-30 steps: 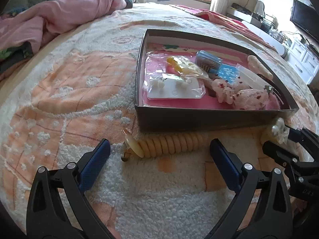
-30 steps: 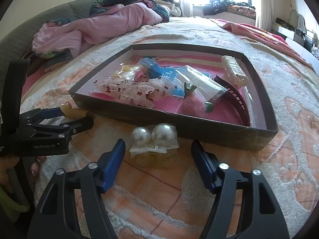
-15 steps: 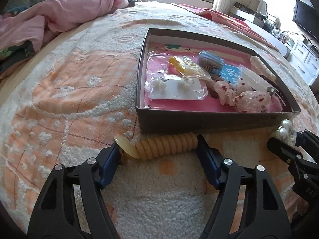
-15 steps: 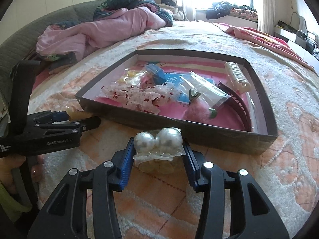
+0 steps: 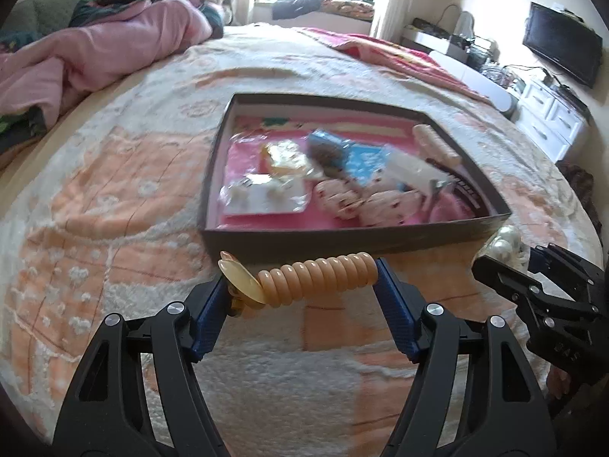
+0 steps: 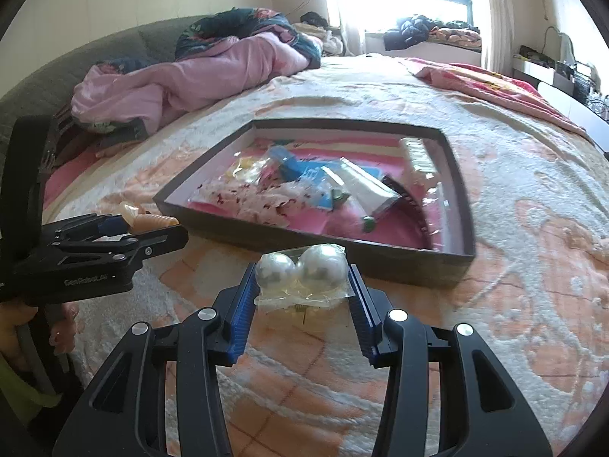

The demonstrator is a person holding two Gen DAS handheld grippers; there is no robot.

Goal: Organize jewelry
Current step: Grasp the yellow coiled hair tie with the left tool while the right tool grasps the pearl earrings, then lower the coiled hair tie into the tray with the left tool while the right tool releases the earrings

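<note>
Currently, spiral hair tie (image 5: 318, 280) clamped lengthwise between blue pads of left gripper (image 5: 300, 297), lifted off blanket (image 5: 114, 198), near front wall of box (image 5: 342, 238). To right, bag of pearl earrings (image 6: 302, 280) pinched by narrowly set right gripper (image 6: 302, 301), just before same box.

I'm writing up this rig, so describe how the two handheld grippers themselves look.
Both the left gripper and right gripper are black plastic frames with cut-out windows, silver screw heads and ribbed blue fingertip pads. The left one's side carries pale lettering. A yellow-green sleeve shows at its handle.
</note>
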